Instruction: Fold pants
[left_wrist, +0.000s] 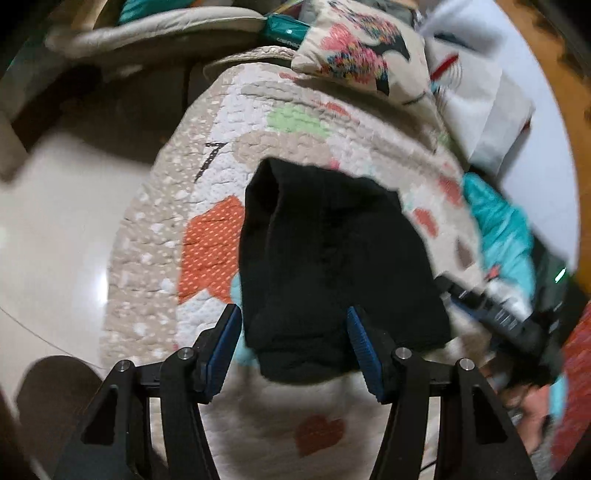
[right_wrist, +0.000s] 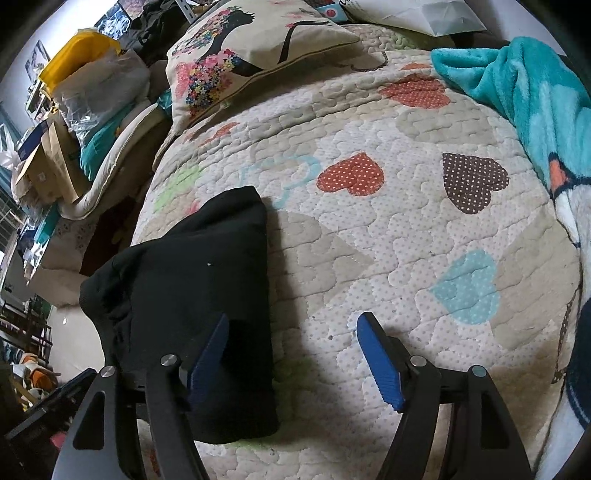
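Both jaws apart: left gripper (left_wrist: 293, 339) straddles the folded black pants (left_wrist: 332, 266); right gripper (right_wrist: 291, 354) empty. Snagging could unfold them.

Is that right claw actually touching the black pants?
Cannot tell. In the right wrist view, the right claw stands open; one finger overlaps the pants, with no gap or contact plainly visible.

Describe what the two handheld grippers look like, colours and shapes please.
Both look alike. The left gripper and right gripper have black angular arms with triangular cutouts, round silver pivot pins, and two fingers faced with ribbed blue pads. No cables, markings or sleeves show.
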